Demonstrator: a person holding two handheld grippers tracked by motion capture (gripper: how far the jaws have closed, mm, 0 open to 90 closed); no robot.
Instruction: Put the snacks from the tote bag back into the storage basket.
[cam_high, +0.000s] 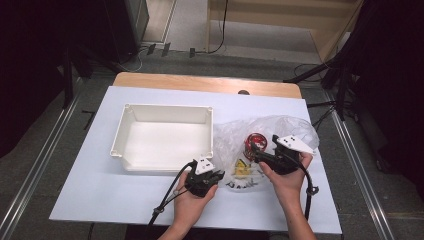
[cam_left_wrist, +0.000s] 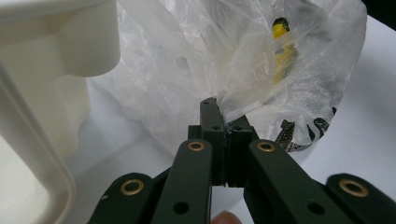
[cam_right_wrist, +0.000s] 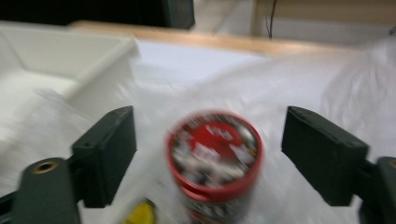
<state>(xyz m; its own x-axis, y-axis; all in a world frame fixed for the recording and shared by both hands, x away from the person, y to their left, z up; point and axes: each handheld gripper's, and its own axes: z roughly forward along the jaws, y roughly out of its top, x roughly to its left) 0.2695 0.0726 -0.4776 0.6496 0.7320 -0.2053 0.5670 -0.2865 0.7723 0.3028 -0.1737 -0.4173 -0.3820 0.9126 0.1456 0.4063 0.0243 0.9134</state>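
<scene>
We pin the plastic bag with the left tool while the right tool's jaws stand apart around the red can.

Our left tool (cam_high: 216, 176) is clamped on a gathered fold of the clear plastic bag (cam_left_wrist: 196, 70) near the desk's front edge – its jaws are pressed together on the film, just in front of the white plastic bin's (cam_high: 131, 127) near right corner. The bag lies crumpled on the right half of the white desk (cam_high: 90, 195), touching the bin's right wall. Inside it stands a red-lidded can (cam_right_wrist: 213, 161), with a yellow item (cam_high: 242, 169) beside it toward the front. Our right tool (cam_right_wrist: 210, 154) reaches into the bag from the right – its jaws are wide apart, one on either side of the can and clear of it.
</scene>
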